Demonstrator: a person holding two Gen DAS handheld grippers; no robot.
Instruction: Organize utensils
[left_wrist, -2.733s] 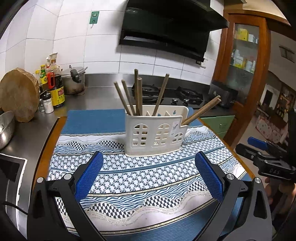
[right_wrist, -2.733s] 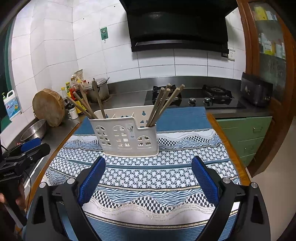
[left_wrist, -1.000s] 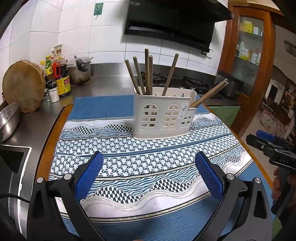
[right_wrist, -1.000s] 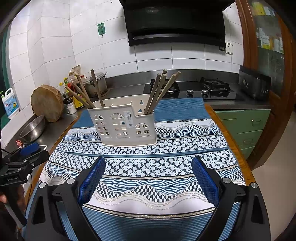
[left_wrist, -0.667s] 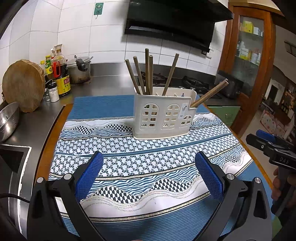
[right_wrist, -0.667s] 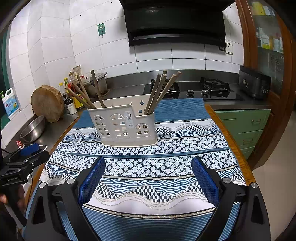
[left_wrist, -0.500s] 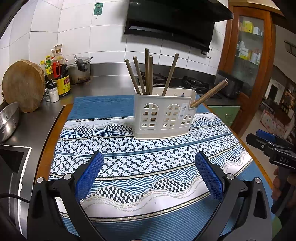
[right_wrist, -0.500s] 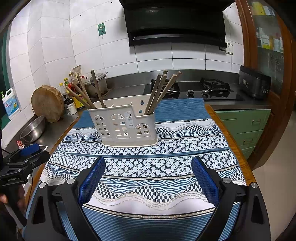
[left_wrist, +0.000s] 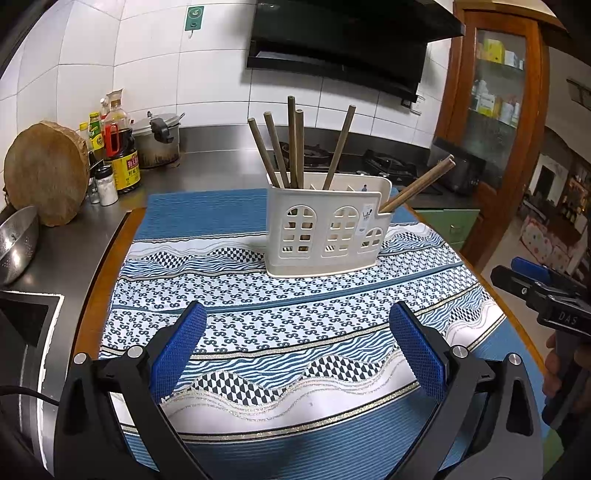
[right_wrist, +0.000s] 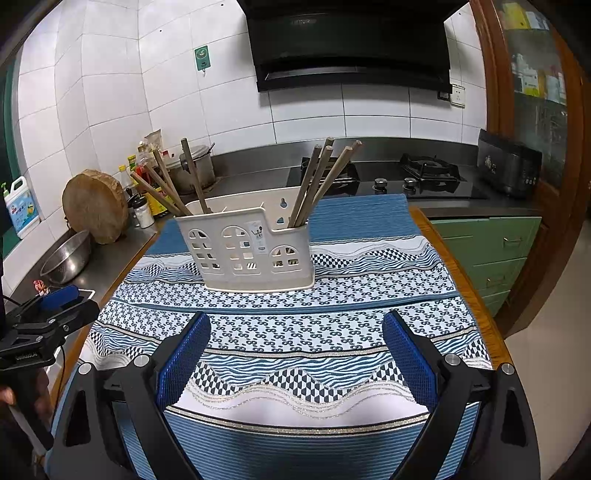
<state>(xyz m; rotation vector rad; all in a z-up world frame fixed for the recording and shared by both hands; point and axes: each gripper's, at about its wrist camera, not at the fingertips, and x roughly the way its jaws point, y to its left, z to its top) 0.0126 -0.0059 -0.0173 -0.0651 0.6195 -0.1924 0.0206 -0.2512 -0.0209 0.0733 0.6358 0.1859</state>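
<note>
A white plastic utensil holder (left_wrist: 327, 230) with arched cut-outs stands upright on the patterned blue cloth (left_wrist: 258, 295); it also shows in the right wrist view (right_wrist: 247, 253). Several brown chopsticks (left_wrist: 293, 144) stand in its left compartment and a pair (left_wrist: 417, 188) leans out of its right one. In the right wrist view chopsticks (right_wrist: 321, 181) lean right and others (right_wrist: 166, 184) lean left. My left gripper (left_wrist: 295, 347) is open and empty, well short of the holder. My right gripper (right_wrist: 295, 350) is open and empty, also short of it.
A round wooden board (left_wrist: 44, 179), sauce bottles (left_wrist: 120, 155), a pot (left_wrist: 159, 140) and a steel bowl (left_wrist: 16, 240) sit on the left counter. A gas hob (right_wrist: 428, 171) lies behind. Green drawers (right_wrist: 495, 254) stand right of the table edge.
Both grippers have drawn back from the holder since 2.7 s ago. Over the last second nothing has visibly moved.
</note>
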